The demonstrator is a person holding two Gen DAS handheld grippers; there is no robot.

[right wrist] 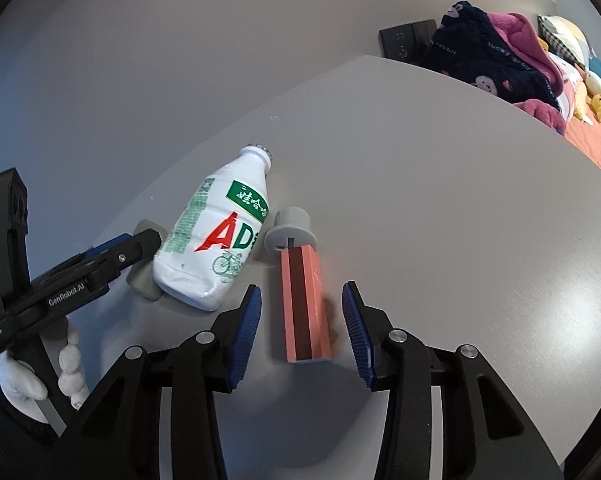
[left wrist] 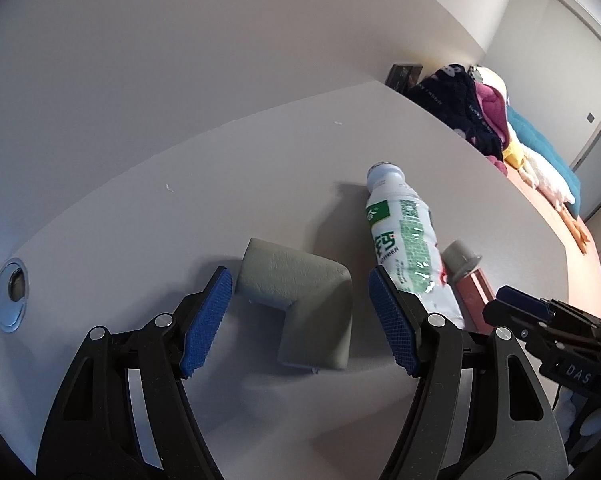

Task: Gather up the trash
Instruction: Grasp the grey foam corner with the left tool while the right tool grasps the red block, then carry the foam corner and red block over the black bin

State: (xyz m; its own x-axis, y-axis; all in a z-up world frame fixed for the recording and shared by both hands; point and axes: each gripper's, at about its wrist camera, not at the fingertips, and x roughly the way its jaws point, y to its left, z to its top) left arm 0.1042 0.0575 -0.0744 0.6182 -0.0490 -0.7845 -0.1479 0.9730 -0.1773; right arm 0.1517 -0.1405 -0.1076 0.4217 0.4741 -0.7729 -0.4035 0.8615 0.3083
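- The counter [left wrist: 148,216] carries three pieces of trash lying close together near my grippers, with the bottle in the middle.
- The white plastic bottle [right wrist: 216,236] lies on its side, neck pointing away from me. It looks empty and already dented near its base, so I judge it light, springy and a bit slick on the label. I would take it across the body, not the tapered neck.
- The grey foam corner piece [left wrist: 300,292] lies flat, just left of the bottle. It looks soft and nearly weightless and should squash under the pads, so either straight leg makes a fair hold.
- The salmon-pink box [right wrist: 306,304] lies just right of the bottle, its far end against a small grey plastic cap [right wrist: 290,230]. I take it for thin card: light, stiff along its length, easy to crush, best gripped across its narrow sides.
- My left gripper [left wrist: 300,320] is spread wide, empty, the foam piece lying between its fingers.
- My right gripper [right wrist: 300,332] is likewise spread and empty, straddling the near end of the box.
- The left wrist view shows the foam piece whole and a round metal grommet [left wrist: 11,295] in the counter. The right wrist view hides most of the foam behind the bottle but shows the bottle's front label and the box's full length.
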